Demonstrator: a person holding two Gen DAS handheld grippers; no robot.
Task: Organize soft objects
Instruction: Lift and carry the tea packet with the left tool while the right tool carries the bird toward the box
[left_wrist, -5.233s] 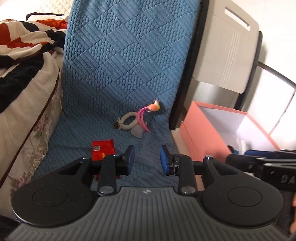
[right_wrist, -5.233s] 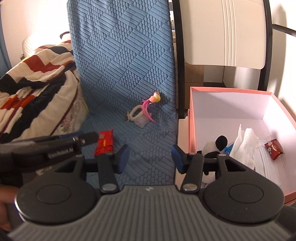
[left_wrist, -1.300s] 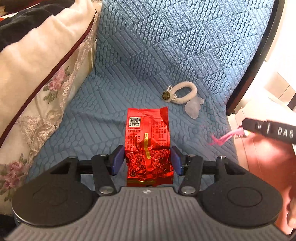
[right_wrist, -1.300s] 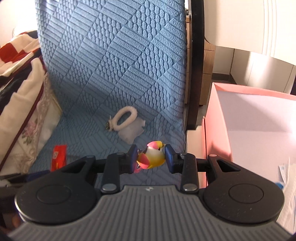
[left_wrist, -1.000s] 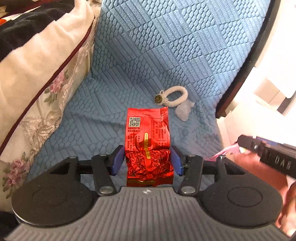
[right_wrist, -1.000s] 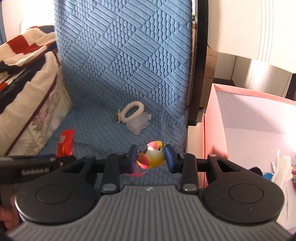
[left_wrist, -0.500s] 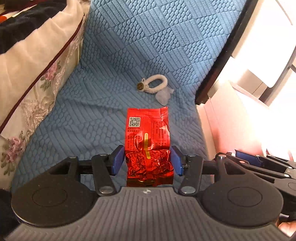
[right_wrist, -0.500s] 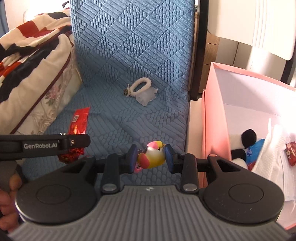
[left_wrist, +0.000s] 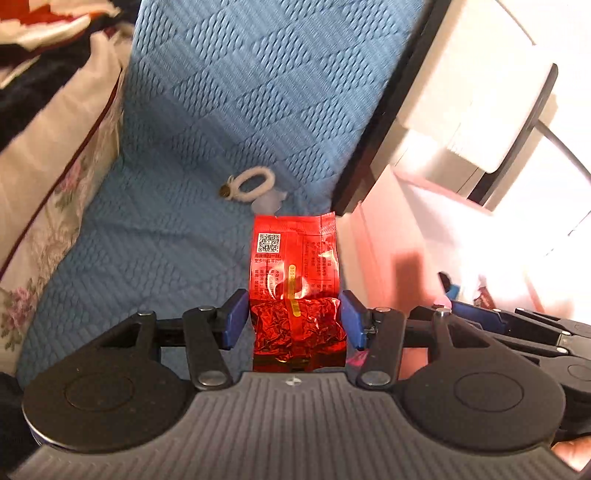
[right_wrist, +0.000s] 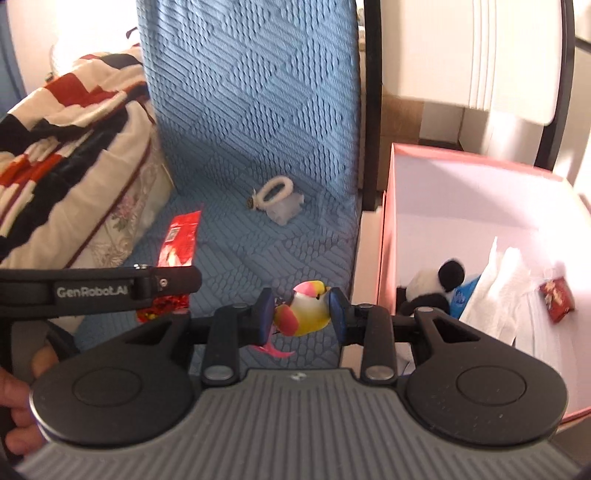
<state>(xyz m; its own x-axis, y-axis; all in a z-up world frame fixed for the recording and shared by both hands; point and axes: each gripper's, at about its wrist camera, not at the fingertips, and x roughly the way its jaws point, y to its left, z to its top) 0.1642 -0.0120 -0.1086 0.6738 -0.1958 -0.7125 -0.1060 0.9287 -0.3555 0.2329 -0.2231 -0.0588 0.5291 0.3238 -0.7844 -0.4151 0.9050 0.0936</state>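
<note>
My left gripper (left_wrist: 294, 314) is shut on a red foil packet (left_wrist: 295, 273) and holds it above the blue quilted cushion (left_wrist: 177, 236). The packet also shows in the right wrist view (right_wrist: 179, 240). My right gripper (right_wrist: 301, 314) is shut on a small toy bird (right_wrist: 304, 312) with a pink tail, held over the cushion's right edge beside the pink box (right_wrist: 386, 229). A white fluffy hair tie (right_wrist: 271, 194) and a pale translucent piece (right_wrist: 284, 210) lie on the cushion farther back. The hair tie shows in the left wrist view (left_wrist: 253, 183) too.
The pink box holds a panda plush (right_wrist: 432, 288), white tissue (right_wrist: 495, 291), a blue packet (right_wrist: 460, 295) and a small red packet (right_wrist: 557, 301). A folded floral and striped quilt (right_wrist: 62, 155) lies at the left. A white chair (right_wrist: 513, 55) stands behind the box.
Both grippers have drawn back and to the right with their loads. The pink box and its contents now fill more of the right wrist view.
</note>
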